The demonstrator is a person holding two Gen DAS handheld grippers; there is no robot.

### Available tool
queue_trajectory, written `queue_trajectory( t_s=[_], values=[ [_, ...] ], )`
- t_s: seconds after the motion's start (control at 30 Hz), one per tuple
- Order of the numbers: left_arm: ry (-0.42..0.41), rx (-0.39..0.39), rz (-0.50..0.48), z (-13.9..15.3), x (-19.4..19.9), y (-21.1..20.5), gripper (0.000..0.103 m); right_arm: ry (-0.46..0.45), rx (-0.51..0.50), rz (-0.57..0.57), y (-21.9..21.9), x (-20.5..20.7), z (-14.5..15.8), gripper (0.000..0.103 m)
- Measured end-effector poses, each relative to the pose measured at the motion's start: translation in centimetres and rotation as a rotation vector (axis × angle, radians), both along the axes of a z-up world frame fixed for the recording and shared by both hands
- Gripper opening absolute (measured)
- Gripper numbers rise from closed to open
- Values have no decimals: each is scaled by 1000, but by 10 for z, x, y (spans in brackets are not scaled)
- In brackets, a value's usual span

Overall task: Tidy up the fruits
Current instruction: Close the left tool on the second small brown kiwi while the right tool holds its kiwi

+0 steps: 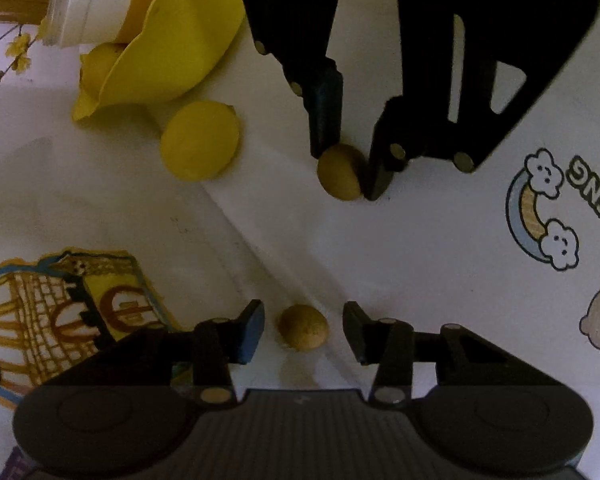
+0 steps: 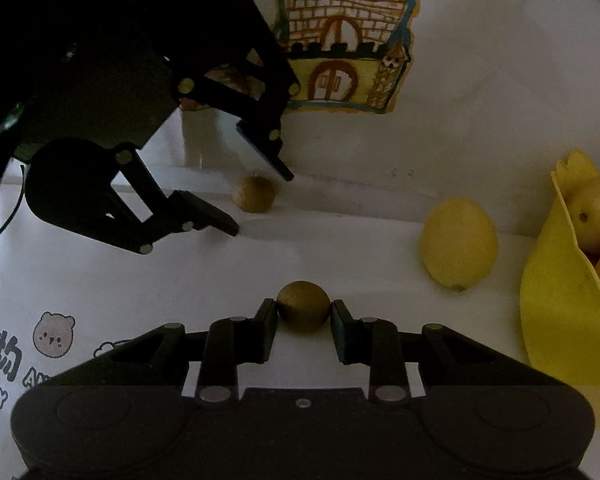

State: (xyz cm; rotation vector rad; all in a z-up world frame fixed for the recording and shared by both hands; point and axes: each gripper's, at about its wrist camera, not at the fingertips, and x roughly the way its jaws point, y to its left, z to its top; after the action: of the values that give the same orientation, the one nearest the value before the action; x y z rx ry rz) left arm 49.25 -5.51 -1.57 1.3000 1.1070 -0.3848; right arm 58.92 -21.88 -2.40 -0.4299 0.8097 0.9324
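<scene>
Two small brown fruits, one lemon, one yellow container, all on a white table with cartoon stickers.

Right gripper: clamped on a small round brown fruit, both pads pressed against its sides, at the near middle of the right wrist view. Same grip visible from the left wrist view, at the far middle, fingertips pointing down with the fruit pinched between them right at the table surface; contact with the table impossible to tell.

Left gripper: partly open, jaws standing either side of a second brown fruit with a clear gap on each side, nothing gripped. Fruit resting on the table at a seam between two white sheets. In the right wrist view, same fruit at the far left middle, just beside the tip of the farther left finger.

Lemon: lying on the table to the right of the held fruit in the right wrist view, apart from both grippers, near the yellow container.

Yellow container: at the right edge of the right wrist view, tipped, with a pale yellowish fruit inside. White jar just behind it in the left wrist view.

Castle drawing: flat on the table, far middle in the right wrist view. Bear sticker at near left.
</scene>
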Motion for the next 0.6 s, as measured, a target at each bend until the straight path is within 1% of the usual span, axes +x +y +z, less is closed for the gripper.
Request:
queue_trajectory(
  t_s=[0.03,0.07,0.1,0.13,0.3,0.43,0.6],
  values=[
    [8,-7,13,0,2,1,42,0,1,0,-2,0,0,31],
    [19,-23,28,1,6,2,34,0,2,-1,-1,-6,0,31],
    [23,-30,36,1,8,3,31,1,4,-1,-3,-7,1,31],
    [22,-23,33,0,8,3,30,2,6,-3,-4,-8,1,31],
    [14,-30,61,1,5,6,28,5,3,-5,0,-6,-2,31],
    [21,-64,109,4,8,7,28,10,3,-3,1,-8,-4,31],
    [38,-118,182,9,-6,5,28,30,8,5,1,-13,-1,31]
  ],
)
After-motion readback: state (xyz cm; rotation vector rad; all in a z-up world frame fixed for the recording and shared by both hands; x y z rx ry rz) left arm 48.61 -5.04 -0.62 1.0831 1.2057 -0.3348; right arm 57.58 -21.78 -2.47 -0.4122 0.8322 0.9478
